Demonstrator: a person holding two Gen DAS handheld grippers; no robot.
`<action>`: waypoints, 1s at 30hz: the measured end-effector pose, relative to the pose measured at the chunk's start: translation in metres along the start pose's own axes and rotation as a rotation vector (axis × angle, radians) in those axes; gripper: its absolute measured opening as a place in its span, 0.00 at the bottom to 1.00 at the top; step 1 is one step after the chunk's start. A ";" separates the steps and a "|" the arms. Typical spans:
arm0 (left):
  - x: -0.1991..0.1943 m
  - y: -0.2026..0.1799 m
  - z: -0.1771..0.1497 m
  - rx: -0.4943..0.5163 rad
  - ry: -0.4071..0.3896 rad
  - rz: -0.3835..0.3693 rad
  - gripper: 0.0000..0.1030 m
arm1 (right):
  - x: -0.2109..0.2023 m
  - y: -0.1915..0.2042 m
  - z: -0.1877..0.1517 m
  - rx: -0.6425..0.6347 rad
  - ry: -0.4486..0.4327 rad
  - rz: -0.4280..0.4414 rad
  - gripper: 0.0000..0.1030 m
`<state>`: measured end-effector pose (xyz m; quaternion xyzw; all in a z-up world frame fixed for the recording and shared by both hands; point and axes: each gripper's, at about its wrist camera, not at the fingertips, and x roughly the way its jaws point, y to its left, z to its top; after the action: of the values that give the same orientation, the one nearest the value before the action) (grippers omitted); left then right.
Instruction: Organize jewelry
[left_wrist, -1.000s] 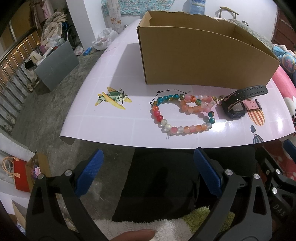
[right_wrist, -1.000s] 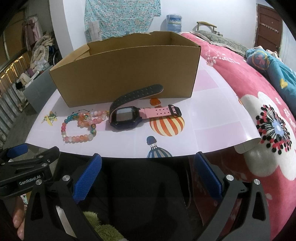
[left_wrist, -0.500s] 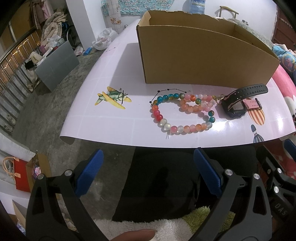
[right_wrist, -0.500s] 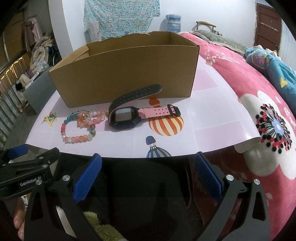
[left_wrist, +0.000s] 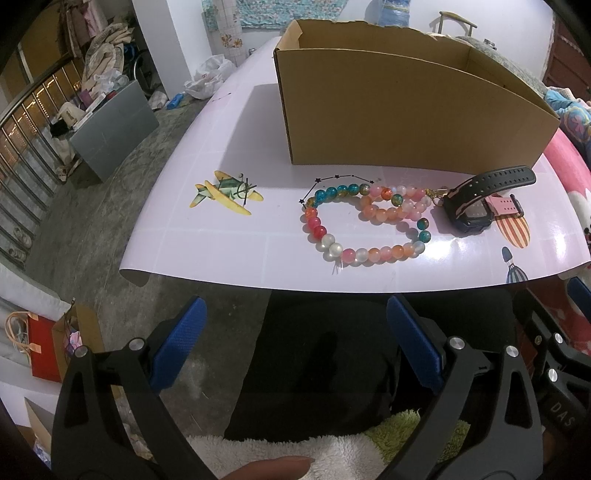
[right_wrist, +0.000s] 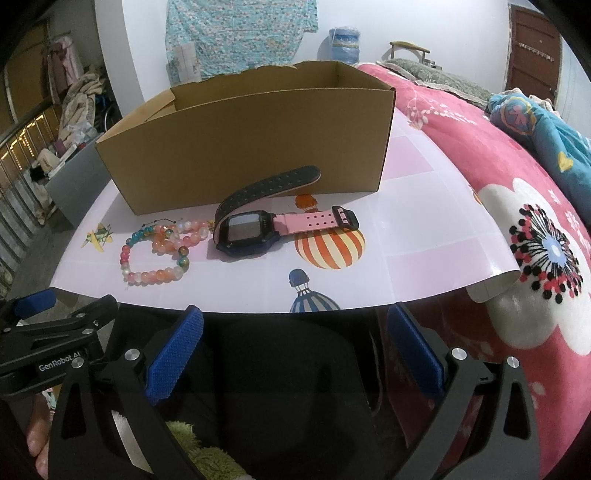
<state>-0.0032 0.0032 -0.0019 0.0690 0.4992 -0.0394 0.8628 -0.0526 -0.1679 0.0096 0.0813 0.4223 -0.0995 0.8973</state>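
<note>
A large multicoloured bead bracelet lies on the pink table sheet, overlapping a smaller pink-orange bead bracelet. To their right lies a watch with a black and a pink strap. An open cardboard box stands behind them. My left gripper is open and empty, below the table's near edge. My right gripper is open and empty, also short of the edge.
A pink flowered bedspread lies to the right of the table. A grey cabinet and clutter stand on the floor at the left. The sheet's corners curl at the near left and near right.
Both grippers have drifted very slightly; the scene has barely shifted. Nothing was taken hold of or let go.
</note>
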 end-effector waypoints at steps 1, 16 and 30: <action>0.000 0.000 0.000 0.000 -0.001 0.001 0.92 | 0.000 0.000 0.000 0.000 0.000 0.000 0.95; 0.000 0.000 0.000 0.002 0.000 0.001 0.92 | 0.000 -0.001 0.000 -0.002 -0.005 0.000 0.95; -0.004 0.002 -0.001 0.004 -0.008 0.002 0.92 | -0.001 -0.002 0.000 -0.002 -0.008 -0.002 0.95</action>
<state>-0.0057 0.0054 0.0017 0.0709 0.4954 -0.0397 0.8648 -0.0536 -0.1693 0.0103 0.0795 0.4186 -0.1003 0.8991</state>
